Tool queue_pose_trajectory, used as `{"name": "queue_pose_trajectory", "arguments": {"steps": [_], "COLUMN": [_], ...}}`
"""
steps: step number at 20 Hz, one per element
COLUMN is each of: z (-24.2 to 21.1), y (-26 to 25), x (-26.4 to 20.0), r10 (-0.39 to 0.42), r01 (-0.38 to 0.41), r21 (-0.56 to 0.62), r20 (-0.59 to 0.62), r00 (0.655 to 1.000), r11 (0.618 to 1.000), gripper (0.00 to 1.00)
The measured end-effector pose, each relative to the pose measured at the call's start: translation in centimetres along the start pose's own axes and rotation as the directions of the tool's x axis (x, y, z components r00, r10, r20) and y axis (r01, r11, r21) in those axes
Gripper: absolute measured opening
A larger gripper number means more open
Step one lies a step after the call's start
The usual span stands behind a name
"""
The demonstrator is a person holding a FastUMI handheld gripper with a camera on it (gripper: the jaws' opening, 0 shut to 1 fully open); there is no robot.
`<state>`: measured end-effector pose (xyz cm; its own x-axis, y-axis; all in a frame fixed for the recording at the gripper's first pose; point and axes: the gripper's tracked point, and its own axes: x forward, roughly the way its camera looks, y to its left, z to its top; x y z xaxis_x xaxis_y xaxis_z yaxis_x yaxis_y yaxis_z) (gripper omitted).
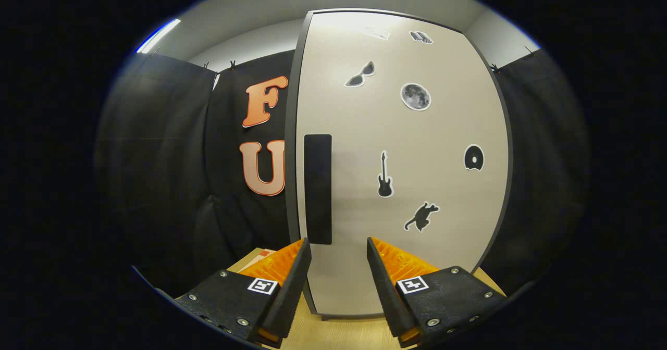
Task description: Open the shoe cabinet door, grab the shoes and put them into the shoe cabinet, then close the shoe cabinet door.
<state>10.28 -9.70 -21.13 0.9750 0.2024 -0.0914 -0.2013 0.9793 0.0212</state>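
Observation:
The shoe cabinet [396, 147] stands straight ahead of me on a wooden surface, its pale door [432, 209] shut and dotted with small black stickers. A tall black handle [318, 188] runs down the door's left edge. My gripper [338, 243] is open, and its fingers [297, 266] point at the lower part of the door. The bottom end of the handle sits just beyond the left finger. Nothing lies between the fingers.
The light wooden surface [333, 334] runs under the fingers to the cabinet's foot. A flat orange and white thing [260, 256] lies on it behind the left finger. Black cloth walls hang left and right of the cabinet.

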Motion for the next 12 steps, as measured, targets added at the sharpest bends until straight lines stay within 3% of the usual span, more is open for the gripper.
{"name": "queue_pose_trajectory", "arguments": {"steps": [12], "z": [1.0], "y": [-6.6], "x": [-14.1], "r10": [-0.141], "r01": [0.141], "r21": [0.018], "r20": [-0.003], "r00": [0.990], "r11": [0.990], "gripper": [0.69]}}
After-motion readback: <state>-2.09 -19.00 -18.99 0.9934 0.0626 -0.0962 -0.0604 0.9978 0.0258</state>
